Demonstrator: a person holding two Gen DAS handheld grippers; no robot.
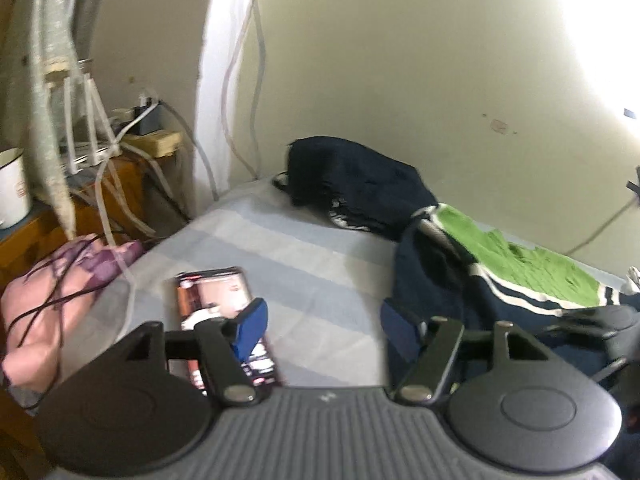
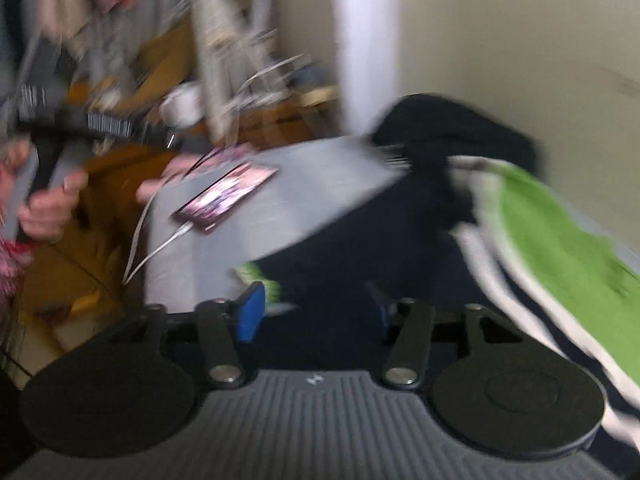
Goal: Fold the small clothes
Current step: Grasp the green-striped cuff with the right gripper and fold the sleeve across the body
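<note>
I count two garments on the striped bedsheet (image 1: 280, 248): a navy garment with a green panel and white stripes (image 1: 520, 268) lying crumpled on the right, and a dark navy bundle (image 1: 352, 176) heaped at the far edge against the wall. One phone (image 1: 224, 304) lies face up on the near left of the bed, with one white charging cable (image 2: 156, 236) running off it. My left gripper (image 1: 320, 324) hangs over bare sheet with its jaws apart and nothing between the blue pads. My right gripper (image 2: 316, 312) is also spread wide, above the navy cloth without pinching it. The right view is badly smeared, so the wooden side table (image 1: 132, 168) clutter is hard to make out. A hand (image 2: 48, 208) on a handle shows at far left there.
</note>
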